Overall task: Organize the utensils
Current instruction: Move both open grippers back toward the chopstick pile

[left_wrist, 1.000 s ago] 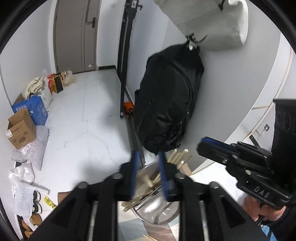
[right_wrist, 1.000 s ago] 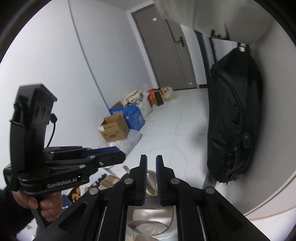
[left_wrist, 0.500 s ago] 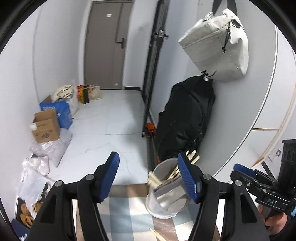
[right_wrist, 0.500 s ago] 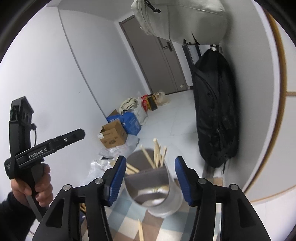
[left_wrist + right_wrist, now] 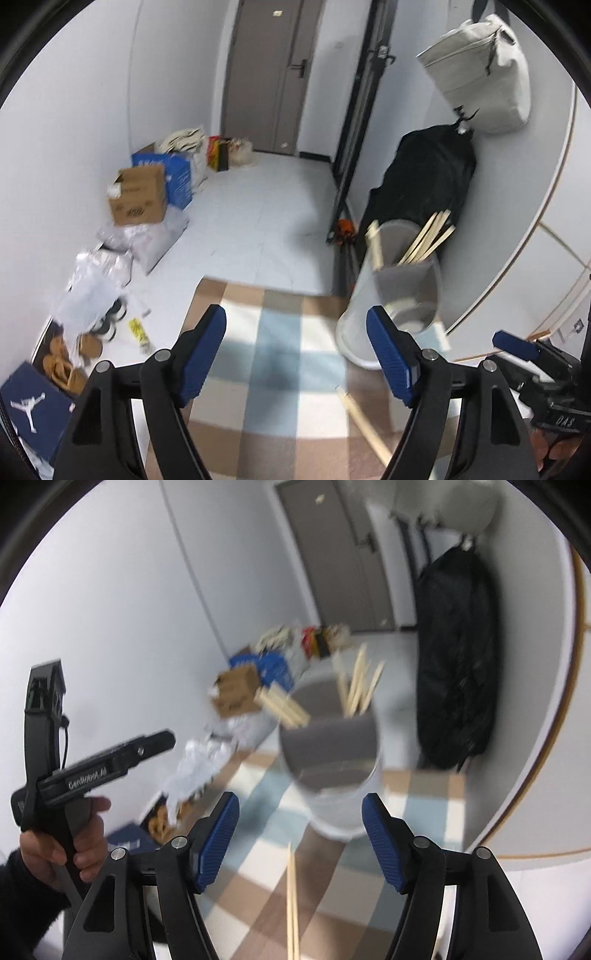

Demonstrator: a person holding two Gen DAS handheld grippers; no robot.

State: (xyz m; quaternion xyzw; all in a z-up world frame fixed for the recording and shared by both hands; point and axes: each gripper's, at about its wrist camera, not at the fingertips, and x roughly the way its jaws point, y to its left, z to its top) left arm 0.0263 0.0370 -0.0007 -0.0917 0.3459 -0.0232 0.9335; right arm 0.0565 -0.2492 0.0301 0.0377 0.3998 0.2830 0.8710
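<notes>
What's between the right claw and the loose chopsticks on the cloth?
Nothing visible. The chopsticks lie on bare checked cloth right below the open right claw; the holder stands beyond them.

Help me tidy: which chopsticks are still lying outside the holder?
The pair of chopsticks lying flat on the checked tablecloth, just before the holder; the others stand inside it.

The right gripper (image 5: 300, 836), black with ribbed blue pads, has just been opening its jaws; they stand wide with nothing between them. Beyond them a translucent white plastic cup (image 5: 332, 768) holding pale wooden sticks (image 5: 360, 686) stands on a checked cloth (image 5: 258, 915) of blue, white and brown squares. Two thin wooden chopsticks (image 5: 292, 897) lie on the cloth nearer the camera. At left a hand (image 5: 62, 845) grips the black left gripper (image 5: 107, 760). A black backpack (image 5: 456, 664) hangs against the white wall.
</notes>
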